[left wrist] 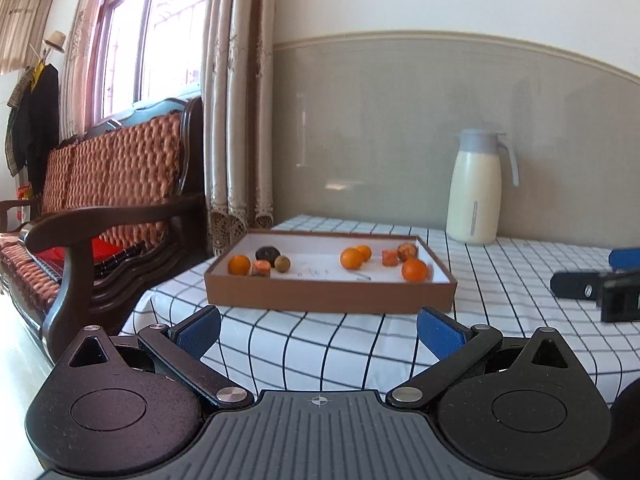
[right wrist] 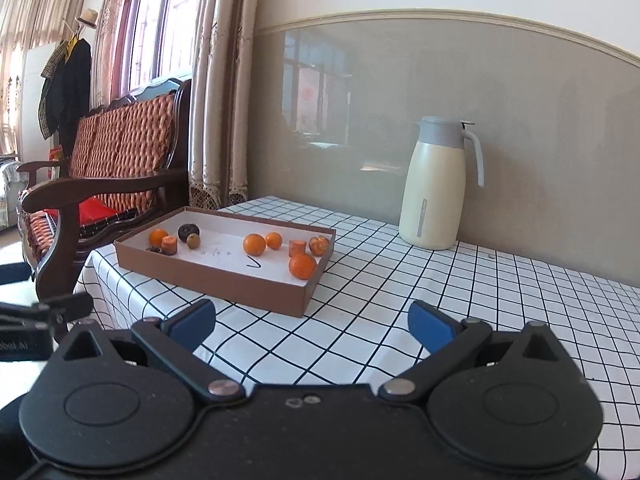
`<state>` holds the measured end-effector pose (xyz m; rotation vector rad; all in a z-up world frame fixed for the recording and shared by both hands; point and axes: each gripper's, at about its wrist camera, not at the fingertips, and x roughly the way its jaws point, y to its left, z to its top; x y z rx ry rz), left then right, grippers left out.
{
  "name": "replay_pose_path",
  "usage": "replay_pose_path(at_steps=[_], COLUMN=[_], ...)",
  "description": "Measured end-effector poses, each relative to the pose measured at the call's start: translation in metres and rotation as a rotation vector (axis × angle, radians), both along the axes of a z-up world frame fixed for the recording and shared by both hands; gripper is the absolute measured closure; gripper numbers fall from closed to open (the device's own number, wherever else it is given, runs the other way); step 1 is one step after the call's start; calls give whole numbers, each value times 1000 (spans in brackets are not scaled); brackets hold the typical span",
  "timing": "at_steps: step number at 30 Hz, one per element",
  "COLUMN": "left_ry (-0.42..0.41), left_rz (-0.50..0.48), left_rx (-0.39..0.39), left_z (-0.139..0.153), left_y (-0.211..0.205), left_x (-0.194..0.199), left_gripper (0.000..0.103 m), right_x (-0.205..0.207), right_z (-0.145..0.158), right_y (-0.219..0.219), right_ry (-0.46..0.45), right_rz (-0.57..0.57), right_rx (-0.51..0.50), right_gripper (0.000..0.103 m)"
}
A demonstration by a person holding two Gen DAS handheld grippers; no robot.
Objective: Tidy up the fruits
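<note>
A: Where's the fruit relative to the tongs?

B: All of it sits in the brown tray ahead of both. The left tongs are spread wide apart and hold nothing; the tray lies straight beyond their gap. The right tongs are also wide apart and empty, with the tray ahead and to their left.

A: How is the fruit grouped?

B: Two clusters. At the tray's left end, an orange, a dark round fruit and a small greenish one; at the right end, several more oranges.

A: Anything one view adds?

B: The right wrist view shows a black tick mark on the tray floor.

A: And the setting?

B: A table under a checked cloth, a cream jug by the wall, a wooden sofa under a curtained window
</note>
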<state>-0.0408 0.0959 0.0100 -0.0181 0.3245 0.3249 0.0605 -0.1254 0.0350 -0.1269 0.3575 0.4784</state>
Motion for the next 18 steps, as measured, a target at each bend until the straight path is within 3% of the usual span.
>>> replay_pose_path(at_steps=[7,18], left_ry=[-35,-57], left_rz=[12,12], left_rx=[-42,-19], left_z=[-2,-1], left_y=[7,3], left_x=[-7,-9], left_gripper=[0,0], right_x=[-3,-2], right_z=[-1,-4], right_y=[-4,-3], right_ry=[-24,-12], right_rz=[-25,-21], right_rx=[5,-9], right_gripper=[6,6])
